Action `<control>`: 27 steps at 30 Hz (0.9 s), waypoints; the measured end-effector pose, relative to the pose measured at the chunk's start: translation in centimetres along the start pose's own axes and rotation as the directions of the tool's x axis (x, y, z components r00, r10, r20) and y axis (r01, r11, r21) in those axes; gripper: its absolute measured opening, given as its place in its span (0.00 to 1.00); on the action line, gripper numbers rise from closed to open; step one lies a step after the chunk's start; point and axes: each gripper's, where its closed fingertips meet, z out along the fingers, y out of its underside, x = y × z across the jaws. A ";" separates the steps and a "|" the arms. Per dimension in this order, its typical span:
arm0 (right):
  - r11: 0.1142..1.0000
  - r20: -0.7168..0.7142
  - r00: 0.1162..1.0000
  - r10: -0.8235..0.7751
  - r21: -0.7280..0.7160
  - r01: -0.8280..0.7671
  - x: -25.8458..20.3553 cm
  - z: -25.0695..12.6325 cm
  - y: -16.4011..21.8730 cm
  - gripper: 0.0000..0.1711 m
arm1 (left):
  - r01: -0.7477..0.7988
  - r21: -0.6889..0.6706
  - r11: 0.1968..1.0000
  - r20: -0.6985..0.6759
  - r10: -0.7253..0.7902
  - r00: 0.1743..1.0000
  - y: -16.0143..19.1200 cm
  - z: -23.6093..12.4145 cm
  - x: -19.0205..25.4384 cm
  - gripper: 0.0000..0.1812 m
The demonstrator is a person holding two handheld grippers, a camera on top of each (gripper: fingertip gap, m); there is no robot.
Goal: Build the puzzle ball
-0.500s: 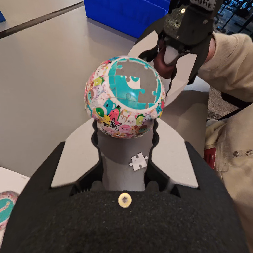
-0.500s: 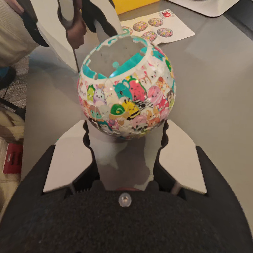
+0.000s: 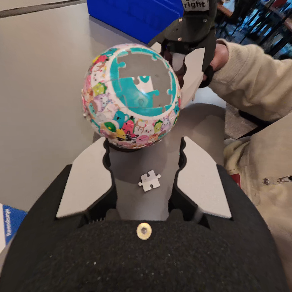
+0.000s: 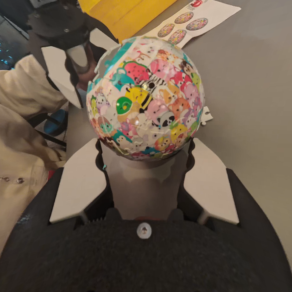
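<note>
Puzzle ball sits on the grey counter just ahead of both claws, hole facing the left claw. Left and right claw both spread apart, empty. Loose white piece lies between the left claw's fingers.

Both grippers seemingly spread, empty.

The puzzle ball sits just beyond the right gripper's spread jaws.
</note>
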 end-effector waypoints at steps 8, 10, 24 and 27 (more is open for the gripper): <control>0.963 0.179 0.953 0.243 -0.159 -0.216 -1.1 -0.7 1.9 0.59 | 0.029 -0.173 0.984 -0.189 -0.062 0.980 2.6 1.8 -2.2 0.53; 0.956 0.204 0.940 0.274 -0.160 -0.244 -1.2 -0.2 1.7 0.58 | 0.007 -0.187 0.982 -0.238 -0.052 0.970 2.3 2.5 -1.8 0.52; 0.959 0.075 0.980 -0.182 -0.207 0.194 1.7 0.2 -0.3 0.56 | -0.079 -0.175 0.981 -0.115 0.059 0.992 2.1 2.7 -2.8 0.57; 0.967 0.075 0.990 -0.117 -0.218 0.130 2.0 0.0 -0.1 0.55 | -0.063 -0.158 0.985 -0.124 0.043 0.991 1.9 1.8 -2.8 0.57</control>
